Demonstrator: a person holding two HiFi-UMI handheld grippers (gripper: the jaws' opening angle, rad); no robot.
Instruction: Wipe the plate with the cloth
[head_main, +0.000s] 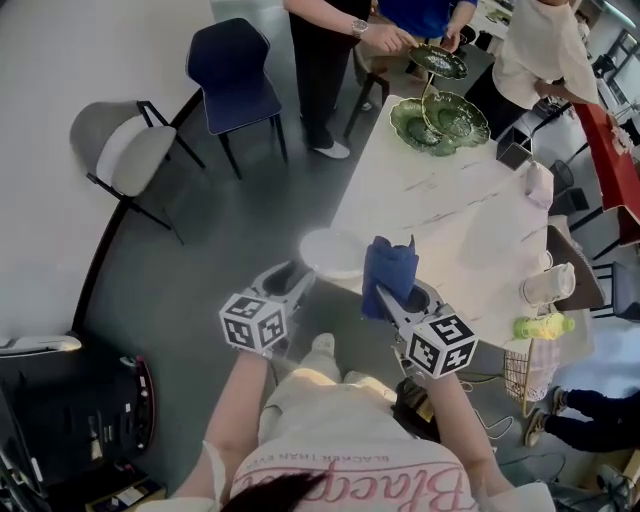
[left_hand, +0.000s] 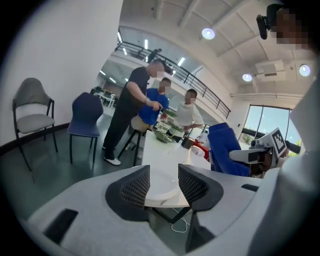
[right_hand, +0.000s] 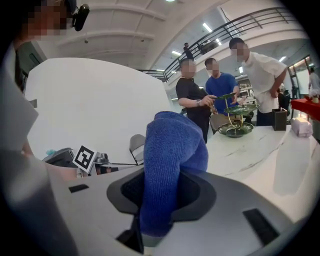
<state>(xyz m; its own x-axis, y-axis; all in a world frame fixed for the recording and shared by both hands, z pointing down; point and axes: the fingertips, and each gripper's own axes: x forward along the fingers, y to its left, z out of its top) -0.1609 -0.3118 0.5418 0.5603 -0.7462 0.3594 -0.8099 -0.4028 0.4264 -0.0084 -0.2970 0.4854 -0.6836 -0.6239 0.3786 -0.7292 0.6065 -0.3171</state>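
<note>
A white plate lies at the near-left corner of the white marble table. My left gripper hovers just off that corner, jaws open. In the left gripper view the plate shows through the gap of the left gripper, with no pad pressing on it. Just right of the plate, my right gripper is shut on a blue cloth that stands up from its jaws. In the right gripper view the right gripper clamps the cloth, which blocks much of the view ahead.
Green leaf-shaped dishes sit at the table's far end, where three people stand. A black box, a clear cup and a yellow-green item are along the right edge. A grey chair and a dark blue chair stand on the floor at the left.
</note>
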